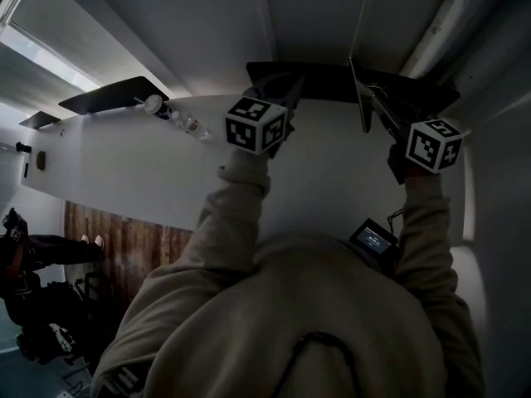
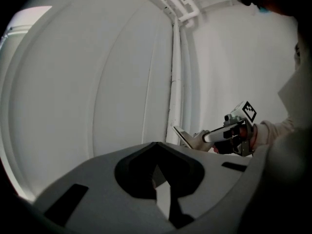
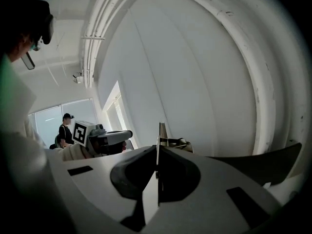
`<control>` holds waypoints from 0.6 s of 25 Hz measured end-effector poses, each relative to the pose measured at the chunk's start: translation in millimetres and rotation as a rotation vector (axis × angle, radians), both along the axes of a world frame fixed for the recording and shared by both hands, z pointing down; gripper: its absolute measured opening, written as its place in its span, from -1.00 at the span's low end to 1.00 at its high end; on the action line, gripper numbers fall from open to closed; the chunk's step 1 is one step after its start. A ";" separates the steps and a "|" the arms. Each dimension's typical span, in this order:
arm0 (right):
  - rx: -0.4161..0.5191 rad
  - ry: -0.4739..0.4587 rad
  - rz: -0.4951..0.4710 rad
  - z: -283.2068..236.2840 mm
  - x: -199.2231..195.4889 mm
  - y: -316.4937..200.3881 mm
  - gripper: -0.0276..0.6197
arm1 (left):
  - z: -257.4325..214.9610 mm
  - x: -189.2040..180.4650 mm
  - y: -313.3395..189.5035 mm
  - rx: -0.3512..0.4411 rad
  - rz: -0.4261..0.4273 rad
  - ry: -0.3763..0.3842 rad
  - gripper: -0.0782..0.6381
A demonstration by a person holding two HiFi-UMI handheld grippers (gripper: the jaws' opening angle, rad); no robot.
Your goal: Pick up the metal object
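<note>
At the lower left of the head view a bystander [image 1: 25, 259] was well apart from the work. The left tool [image 2: 156, 150] was raised toward the pale wall, its jaws together with nothing between them. To its right, the right tool [image 3: 157, 155] was clamped narrow on the metal object [image 3: 160, 133], a thin flat plate seen edge-on. The plate was held high in the air, with a pipe [image 1: 452, 15] at the upper right. The pick-up looked done to me; only keeping hold and carrying the plate off seemed left. Nothing stood in the way.
</note>
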State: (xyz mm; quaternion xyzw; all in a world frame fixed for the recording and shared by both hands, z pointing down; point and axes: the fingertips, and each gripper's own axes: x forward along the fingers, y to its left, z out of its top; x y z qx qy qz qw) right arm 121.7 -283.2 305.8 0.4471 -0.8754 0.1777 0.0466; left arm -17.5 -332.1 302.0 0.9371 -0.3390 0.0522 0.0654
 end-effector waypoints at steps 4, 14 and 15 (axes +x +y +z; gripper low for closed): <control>0.078 0.002 0.004 -20.6 -3.9 3.4 -0.84 | -26.4 -7.5 5.3 0.077 -0.007 0.024 -0.80; 0.272 -0.061 0.008 -125.0 -5.4 28.5 -0.84 | -100.9 -5.4 24.7 0.199 0.000 0.062 -0.80; 0.289 -0.062 0.008 -135.6 -4.3 30.9 -0.84 | -106.1 -5.9 25.0 0.207 -0.005 0.060 -0.80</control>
